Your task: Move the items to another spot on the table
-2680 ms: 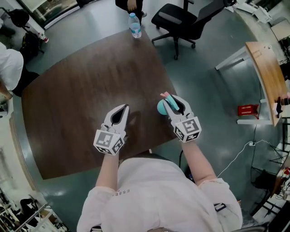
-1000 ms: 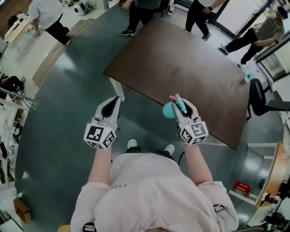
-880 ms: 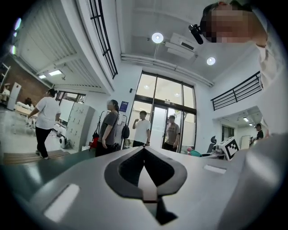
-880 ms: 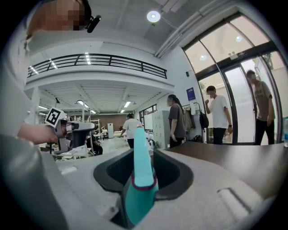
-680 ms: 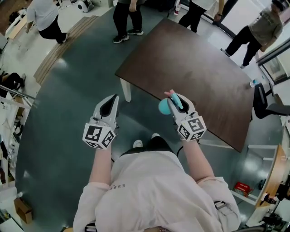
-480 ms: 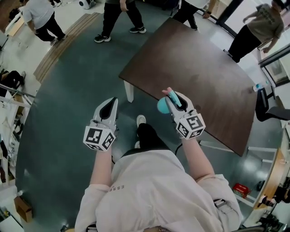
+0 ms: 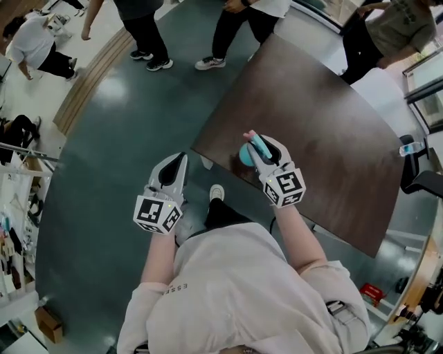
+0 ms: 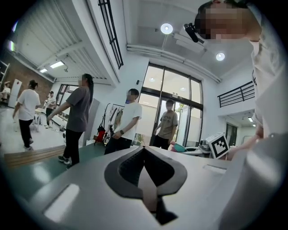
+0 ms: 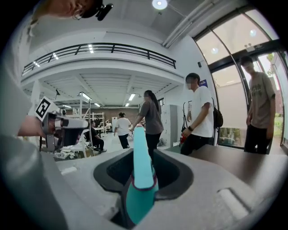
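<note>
My right gripper (image 7: pixel 257 146) is shut on a teal item (image 7: pixel 246 155) with a rounded head and a paler handle. It hangs over the near corner of the dark brown table (image 7: pixel 325 131). In the right gripper view the teal item (image 9: pixel 140 179) stands upright between the pads, its handle rising past the gripper's (image 9: pixel 137 155) tips. My left gripper (image 7: pixel 177 164) is shut and holds nothing; it hovers over the grey-green floor left of the table. In the left gripper view its jaws (image 8: pixel 145 152) meet with nothing between them.
Several people stand beyond the table's far edges (image 7: pixel 239 21). A water bottle (image 7: pixel 411 147) lies near the table's right corner, with an office chair (image 7: pixel 426 181) beside it. A wooden strip (image 7: pixel 90 79) runs across the floor at the upper left.
I have walked round the table: it now lies ahead and to the right, and the right gripper with the teal item has come from over the floor to over its corner. Both grips are unchanged.
</note>
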The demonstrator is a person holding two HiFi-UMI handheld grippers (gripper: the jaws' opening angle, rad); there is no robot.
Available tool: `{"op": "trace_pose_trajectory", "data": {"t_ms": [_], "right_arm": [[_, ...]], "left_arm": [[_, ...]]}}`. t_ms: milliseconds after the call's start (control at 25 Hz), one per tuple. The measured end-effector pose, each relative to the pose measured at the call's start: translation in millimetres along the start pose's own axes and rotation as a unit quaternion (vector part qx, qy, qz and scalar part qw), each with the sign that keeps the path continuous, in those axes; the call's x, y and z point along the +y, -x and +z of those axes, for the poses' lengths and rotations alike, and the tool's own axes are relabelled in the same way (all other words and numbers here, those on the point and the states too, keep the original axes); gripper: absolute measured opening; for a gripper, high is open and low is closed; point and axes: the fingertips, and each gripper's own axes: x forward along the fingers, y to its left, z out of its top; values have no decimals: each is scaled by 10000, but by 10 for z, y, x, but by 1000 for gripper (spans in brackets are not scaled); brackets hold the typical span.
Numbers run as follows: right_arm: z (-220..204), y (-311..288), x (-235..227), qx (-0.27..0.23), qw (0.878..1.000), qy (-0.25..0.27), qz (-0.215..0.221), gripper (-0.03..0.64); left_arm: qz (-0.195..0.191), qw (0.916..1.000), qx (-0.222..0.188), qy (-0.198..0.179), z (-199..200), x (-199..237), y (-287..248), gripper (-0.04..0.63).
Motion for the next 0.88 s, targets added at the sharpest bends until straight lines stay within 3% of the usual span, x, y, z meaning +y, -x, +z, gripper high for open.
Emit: {"op": "trace_pose_trajectory", "data": {"t_ms": [560,880], "right_arm": [[-47,-1200,-627,124,9998,137,-118,118],[-224,-1485,-753,98,9998,-32,-184,118]], "left_arm": [[-230,9989,418,-12,-106,685,-993,17],[-410,9974,593,-61,-282,835,-1309,17]]}}
